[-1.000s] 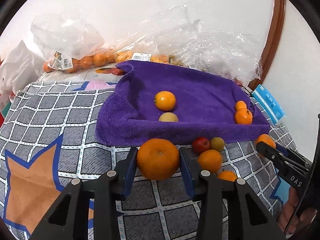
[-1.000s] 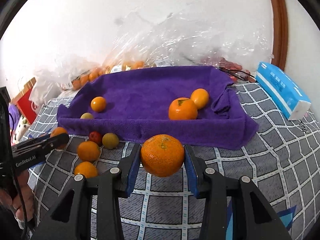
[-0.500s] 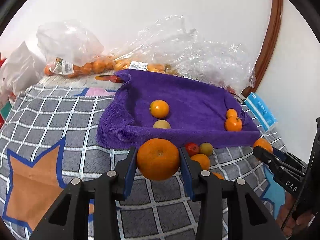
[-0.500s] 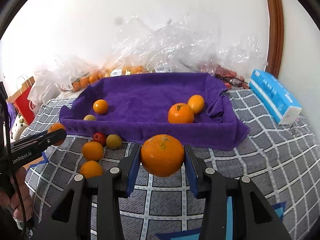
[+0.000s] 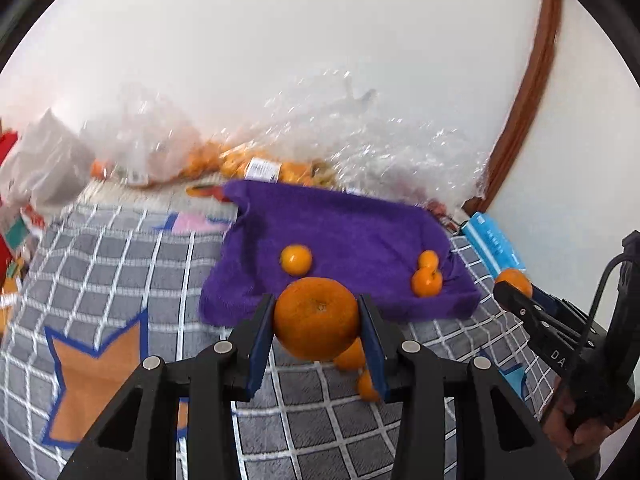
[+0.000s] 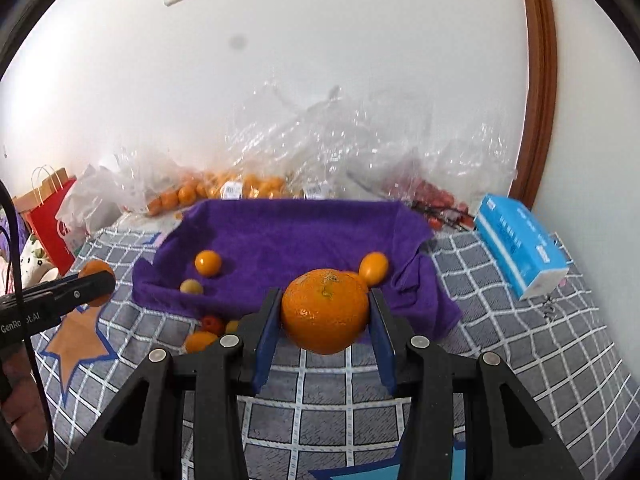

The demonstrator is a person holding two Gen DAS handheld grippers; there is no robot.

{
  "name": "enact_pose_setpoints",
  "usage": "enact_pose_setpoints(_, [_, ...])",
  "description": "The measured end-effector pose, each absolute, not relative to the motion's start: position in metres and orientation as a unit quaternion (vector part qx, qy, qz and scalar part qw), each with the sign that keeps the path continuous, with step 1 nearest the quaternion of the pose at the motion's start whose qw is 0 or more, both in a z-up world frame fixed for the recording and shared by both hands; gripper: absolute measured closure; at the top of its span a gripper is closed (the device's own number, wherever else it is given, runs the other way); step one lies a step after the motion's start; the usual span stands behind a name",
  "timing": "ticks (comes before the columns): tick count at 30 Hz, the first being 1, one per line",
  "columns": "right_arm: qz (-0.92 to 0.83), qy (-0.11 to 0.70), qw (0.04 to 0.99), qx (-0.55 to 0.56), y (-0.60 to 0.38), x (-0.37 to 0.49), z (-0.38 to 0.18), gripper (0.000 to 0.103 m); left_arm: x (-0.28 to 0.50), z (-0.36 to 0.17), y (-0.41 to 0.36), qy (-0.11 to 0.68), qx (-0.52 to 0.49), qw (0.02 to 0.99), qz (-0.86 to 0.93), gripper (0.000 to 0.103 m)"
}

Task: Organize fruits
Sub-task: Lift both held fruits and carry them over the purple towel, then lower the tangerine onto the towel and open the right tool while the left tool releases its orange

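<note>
My left gripper (image 5: 317,322) is shut on a large orange (image 5: 316,318), held in the air in front of the purple towel (image 5: 344,228). My right gripper (image 6: 325,318) is shut on another large orange (image 6: 325,310), also lifted before the towel (image 6: 288,232). On the towel lie small oranges (image 5: 296,259) (image 5: 427,280) (image 6: 208,263) (image 6: 374,266) and a yellowish fruit (image 6: 191,286). Loose fruits lie on the bedspread before the towel: a red one (image 6: 212,323) and small oranges (image 6: 200,340) (image 5: 352,356). Each gripper shows in the other's view, at the right edge (image 5: 516,292) and at the left edge (image 6: 94,286).
The surface is a grey checked bedspread (image 6: 520,352) with orange star patches (image 5: 96,356). Clear plastic bags of oranges (image 6: 224,188) lie against the wall behind the towel. A blue tissue pack (image 6: 520,248) lies right of the towel. A red paper bag (image 6: 50,216) stands at the left.
Both grippers have risen and pulled back with their oranges, so the towel and loose fruits look lower and farther. The left wrist view is blurred by motion.
</note>
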State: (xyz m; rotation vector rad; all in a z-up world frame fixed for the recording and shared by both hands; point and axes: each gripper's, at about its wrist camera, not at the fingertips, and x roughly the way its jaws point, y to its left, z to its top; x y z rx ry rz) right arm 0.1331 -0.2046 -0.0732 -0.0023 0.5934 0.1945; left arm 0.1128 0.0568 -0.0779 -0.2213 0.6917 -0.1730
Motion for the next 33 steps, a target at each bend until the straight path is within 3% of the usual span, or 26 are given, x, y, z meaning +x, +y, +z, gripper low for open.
enact_pose_setpoints(11, [0.092, 0.292, 0.951, 0.039, -0.207, 0.164, -0.056, 0.061, 0.137, -0.049, 0.062, 0.327, -0.076, 0.939, -0.076, 0.064])
enact_pose_setpoints(33, [0.1, 0.317, 0.943, 0.036, -0.189, 0.228, -0.088, 0.061, 0.198, -0.072, 0.071, 0.352, -0.083, 0.93, -0.062, 0.064])
